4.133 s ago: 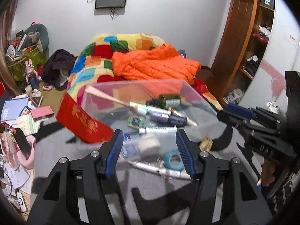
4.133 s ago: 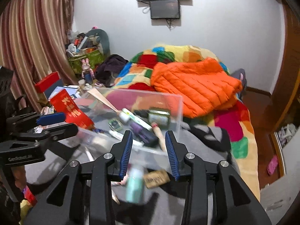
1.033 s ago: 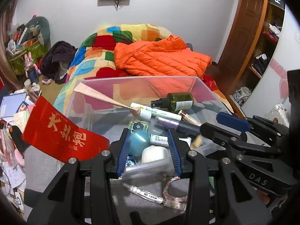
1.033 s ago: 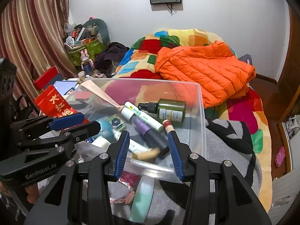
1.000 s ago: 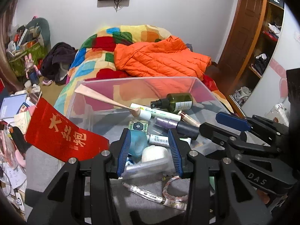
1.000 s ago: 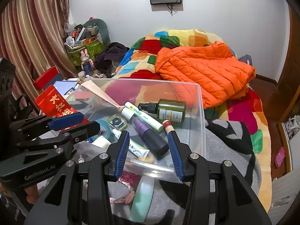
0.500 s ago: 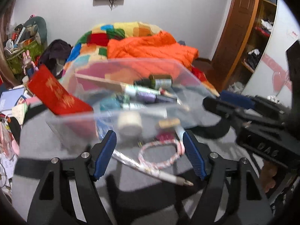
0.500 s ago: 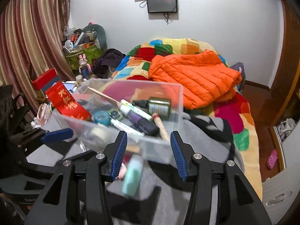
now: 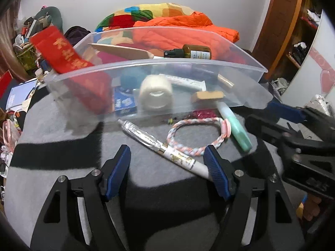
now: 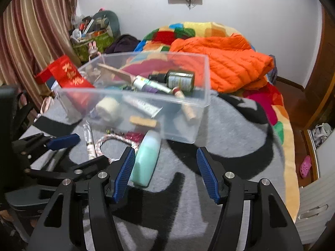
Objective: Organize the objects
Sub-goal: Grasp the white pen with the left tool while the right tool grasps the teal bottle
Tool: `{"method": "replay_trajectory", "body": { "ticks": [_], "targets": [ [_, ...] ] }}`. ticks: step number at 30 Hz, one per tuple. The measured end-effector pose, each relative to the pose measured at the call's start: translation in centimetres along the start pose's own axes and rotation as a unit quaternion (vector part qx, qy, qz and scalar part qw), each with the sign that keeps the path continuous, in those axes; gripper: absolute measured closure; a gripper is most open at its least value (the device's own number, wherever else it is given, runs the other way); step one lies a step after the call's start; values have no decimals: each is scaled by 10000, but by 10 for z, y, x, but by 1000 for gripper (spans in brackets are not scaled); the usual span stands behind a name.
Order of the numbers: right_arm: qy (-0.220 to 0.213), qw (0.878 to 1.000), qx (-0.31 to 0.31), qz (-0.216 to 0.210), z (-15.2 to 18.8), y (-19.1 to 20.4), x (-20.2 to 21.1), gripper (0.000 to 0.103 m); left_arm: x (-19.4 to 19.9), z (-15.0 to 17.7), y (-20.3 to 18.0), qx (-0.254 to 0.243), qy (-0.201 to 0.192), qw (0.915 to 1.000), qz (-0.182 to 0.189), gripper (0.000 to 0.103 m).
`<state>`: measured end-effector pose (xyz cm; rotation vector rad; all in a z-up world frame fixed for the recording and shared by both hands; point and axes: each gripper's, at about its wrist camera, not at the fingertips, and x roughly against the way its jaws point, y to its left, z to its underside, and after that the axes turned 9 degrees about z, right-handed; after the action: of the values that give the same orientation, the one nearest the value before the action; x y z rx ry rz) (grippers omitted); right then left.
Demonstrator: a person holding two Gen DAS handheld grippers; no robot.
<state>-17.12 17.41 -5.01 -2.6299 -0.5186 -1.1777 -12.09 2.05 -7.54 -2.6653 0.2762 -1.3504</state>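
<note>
Left gripper (image 9: 168,163) has its blue fingers (image 9: 117,172) wide apart over the gray blanket (image 9: 62,167), holding nothing. A pen (image 9: 161,146) lies between them. Just behind it sits a pink and white rope ring (image 9: 196,136), touching a mint green tube (image 9: 236,125). Behind these stands the clear box (image 9: 146,67), full of small things like a roll of tape (image 9: 156,94) and a brown bottle (image 9: 195,51). Right gripper (image 10: 166,174) is wide apart too and empty, with the mint green tube (image 10: 146,161) beside its left finger.
</note>
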Motion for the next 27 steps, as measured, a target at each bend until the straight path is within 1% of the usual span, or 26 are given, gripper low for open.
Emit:
{"method": "replay_trajectory", "body": {
  "ticks": [3,6,9,11,12,13,15,18,19,21,24,25,27],
  "targets": [
    [110,9999,88,26,4,5,-10,46,15,10,12,92,-67,9999,110,30],
    [251,9996,85,31,6,5,-18,46,25,16,22,201,-45,9996,218,30],
    [236,9997,66,44,7,4,-17,49,34,25,33,251,12,9995,203,32],
    [315,9995,96,29,6,5,-21,53,37,27,35,251,38,9995,179,32],
    [360,9993,123,48,6,6,-23,58,37,27,35,254,59,9995,173,32],
    [402,9990,168,72,6,8,-25,62,37,25,35,331,91,9991,232,32],
    [384,9988,278,125,6,13,-25,66,34,20,37,494,118,9981,356,32],
    [336,9986,395,121,6,19,-23,77,27,10,39,809,125,9950,565,32],
    [320,9985,422,113,7,21,-23,80,24,6,36,831,123,9950,550,32],
    [296,9985,439,129,8,22,-21,80,19,3,30,726,133,9964,409,32],
    [260,9989,379,110,12,21,-17,80,12,4,20,513,86,9986,17,32],
    [250,9990,349,96,13,20,-16,80,10,4,16,451,49,9988,-158,33],
    [242,9992,297,97,17,18,-12,80,7,6,11,338,10,9986,-397,36]
  ]
}}
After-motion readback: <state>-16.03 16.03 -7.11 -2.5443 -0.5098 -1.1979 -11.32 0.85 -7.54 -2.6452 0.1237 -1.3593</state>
